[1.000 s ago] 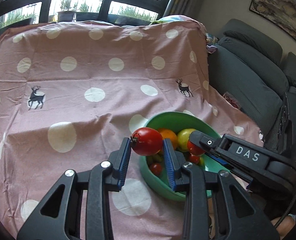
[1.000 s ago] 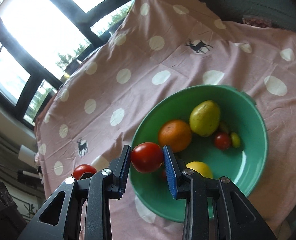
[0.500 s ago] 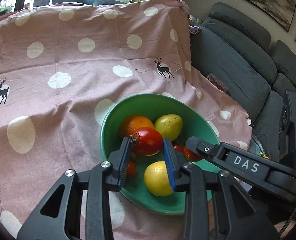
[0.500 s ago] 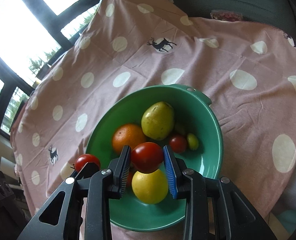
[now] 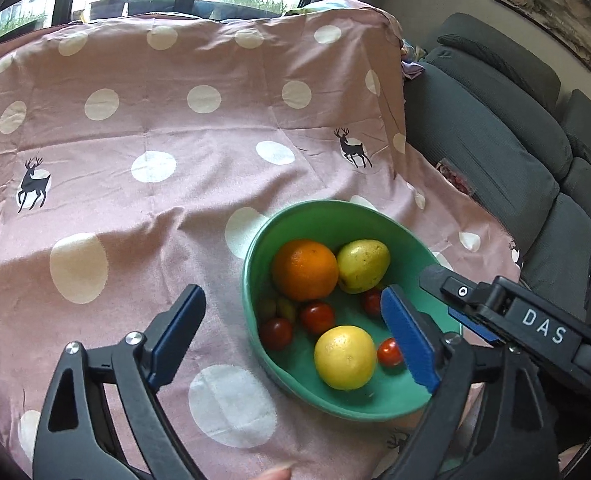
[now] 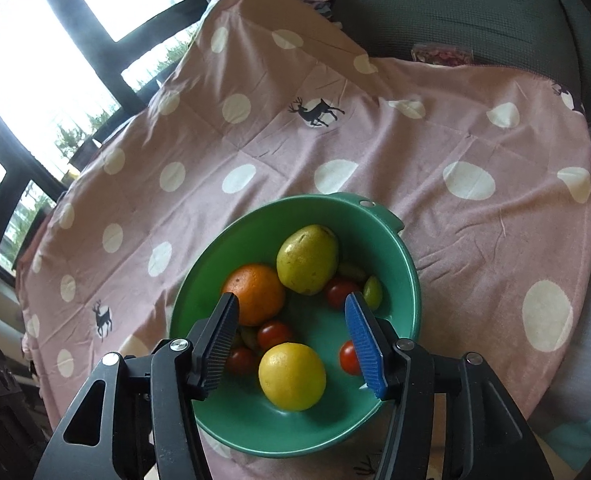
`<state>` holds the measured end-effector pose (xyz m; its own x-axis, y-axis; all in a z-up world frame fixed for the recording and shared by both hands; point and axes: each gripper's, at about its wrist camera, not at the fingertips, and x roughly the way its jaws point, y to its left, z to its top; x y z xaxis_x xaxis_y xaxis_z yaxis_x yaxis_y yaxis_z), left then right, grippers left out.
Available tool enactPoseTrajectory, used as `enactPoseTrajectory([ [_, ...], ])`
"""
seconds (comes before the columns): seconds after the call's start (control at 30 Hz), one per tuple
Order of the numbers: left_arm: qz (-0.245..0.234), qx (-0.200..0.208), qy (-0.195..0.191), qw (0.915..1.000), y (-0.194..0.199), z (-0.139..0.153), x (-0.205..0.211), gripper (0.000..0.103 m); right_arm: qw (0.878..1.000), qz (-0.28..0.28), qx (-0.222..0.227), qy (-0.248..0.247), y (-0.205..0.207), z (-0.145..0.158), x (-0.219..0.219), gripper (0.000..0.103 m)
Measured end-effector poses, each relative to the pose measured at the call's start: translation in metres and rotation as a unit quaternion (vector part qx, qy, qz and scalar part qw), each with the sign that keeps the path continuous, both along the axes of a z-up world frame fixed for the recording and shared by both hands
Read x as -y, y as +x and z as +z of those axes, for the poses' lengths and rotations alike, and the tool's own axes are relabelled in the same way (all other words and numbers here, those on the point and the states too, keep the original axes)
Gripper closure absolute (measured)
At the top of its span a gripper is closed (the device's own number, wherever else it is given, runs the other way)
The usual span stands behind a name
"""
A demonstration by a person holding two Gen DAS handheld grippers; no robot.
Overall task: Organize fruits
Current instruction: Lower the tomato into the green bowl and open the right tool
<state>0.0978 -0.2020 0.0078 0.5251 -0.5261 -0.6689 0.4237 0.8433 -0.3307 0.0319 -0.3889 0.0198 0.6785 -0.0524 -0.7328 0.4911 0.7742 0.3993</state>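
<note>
Pink polka-dot tablecloth [image 5: 199, 200] with little deer covers the table, grey sofa behind. Fruit's all sitting in the round green plastic bowl [image 6: 409, 280]. Left gripper [image 5: 291, 340] and right gripper [image 6: 291, 344] hang over it, both jaws opening, nothing between them. Small red cherry tomatoes [image 6: 273, 334] probably bruise easily and roll; pinch gently across the middle.

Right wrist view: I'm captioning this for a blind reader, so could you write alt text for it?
The right gripper, its jaws opening with nothing between them, hangs over a green bowl holding an orange, a pear, a lemon and several small tomatoes. The bowl sits on a pink polka-dot cloth printed with deer.
</note>
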Motion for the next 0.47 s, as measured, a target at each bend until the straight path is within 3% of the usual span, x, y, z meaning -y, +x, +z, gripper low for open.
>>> enactPoseTrajectory([
  [0.07,0.001,0.006,0.001,1.0,-0.003,0.003,-0.002,0.001,1.0,0.001,0.006,0.001,-0.001,0.002,-0.001,0.045],
  [0.47,0.002,0.02,0.003,0.9998,-0.012,0.009,-0.009,0.001,1.0,-0.003,0.004,-0.009,-0.004,0.007,-0.004,0.045],
])
